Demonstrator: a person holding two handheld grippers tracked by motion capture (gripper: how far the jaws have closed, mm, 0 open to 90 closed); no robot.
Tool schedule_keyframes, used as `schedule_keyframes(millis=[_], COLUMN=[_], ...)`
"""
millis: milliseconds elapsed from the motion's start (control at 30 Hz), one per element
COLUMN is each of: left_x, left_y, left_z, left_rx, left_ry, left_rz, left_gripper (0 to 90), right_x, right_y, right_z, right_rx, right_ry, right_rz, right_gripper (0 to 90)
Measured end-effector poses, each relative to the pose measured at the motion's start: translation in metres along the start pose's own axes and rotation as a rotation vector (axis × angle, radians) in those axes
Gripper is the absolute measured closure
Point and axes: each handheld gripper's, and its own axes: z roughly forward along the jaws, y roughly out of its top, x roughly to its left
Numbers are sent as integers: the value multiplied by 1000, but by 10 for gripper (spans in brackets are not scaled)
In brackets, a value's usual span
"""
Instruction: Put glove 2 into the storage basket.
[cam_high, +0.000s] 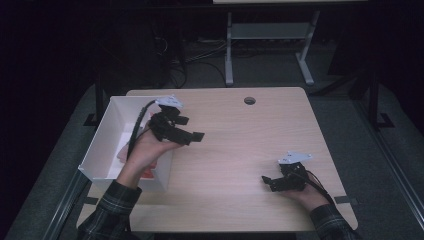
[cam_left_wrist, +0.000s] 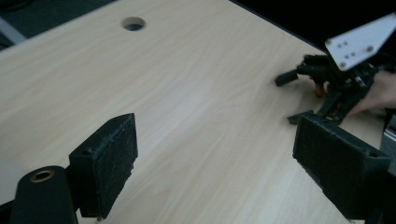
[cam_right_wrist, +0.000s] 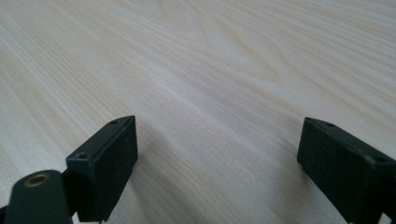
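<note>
My left gripper (cam_high: 192, 136) hovers above the table just right of the white box (cam_high: 111, 121), jaws wide apart with nothing between them; the left gripper view has it open (cam_left_wrist: 215, 158) over bare wood. My right gripper (cam_high: 267, 181) rests low near the table's front right, pointing left. It is open (cam_right_wrist: 217, 163) with only light wood grain between the jaws. The left gripper view also catches the right gripper (cam_left_wrist: 292, 98) and a hand at the far right.
The white open-topped box at the table's left edge holds something red and white (cam_high: 148, 172) near its front corner. A round cable hole (cam_high: 249, 100) sits near the far edge. Beyond the table stand a metal desk frame (cam_high: 270, 35) and cables on a dark floor.
</note>
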Motion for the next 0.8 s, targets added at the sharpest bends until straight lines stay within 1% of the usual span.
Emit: schedule_keyframes(millis=[33,167,233,267,333,400,467,500,533,633,667,700,733,800], left_x=[-4,-22,-27,-31,-34,-37,-40,-41,-41,-43,-42,-41,-41,-40], left_y=[-1,-9,-14,-18,-23,-29,-37,-41,-45,-59,-62,-66,-66,-74], left_z=[6,31,41,49,58,67,76,81,85,102,105,109,109,117], left_rx=[2,-2,14,15,31,49,50,60,77,100,103,107,107,119], left_ry=[0,0,-1,-7,-10,-11,-13,-11,-10,-16,-13,-12,-12,-15], left_rz=[12,39,61,58,69,79,91,89,112,116,126,124,124,128], left_gripper=[132,133,133,133,133,133,133,133,133,133,133,133,133,133], right_x=[0,0,0,0,0,0,0,0,0,0,0,0,0,0], right_y=[0,0,0,0,0,0,0,0,0,0,0,0,0,0], right_z=[0,0,0,0,0,0,0,0,0,0,0,0,0,0], right_rx=[0,0,0,0,0,0,-1,-1,-1,0,-1,0,0,-1], right_ry=[0,-1,-1,-1,-2,-2,-2,-2,-2,-2,-2,-2,-2,-2], right_rz=[0,0,0,1,1,1,1,0,0,2,0,1,1,-1], right_gripper=[117,117,117,117,116,117,117,117,116,116,116,116,116,116])
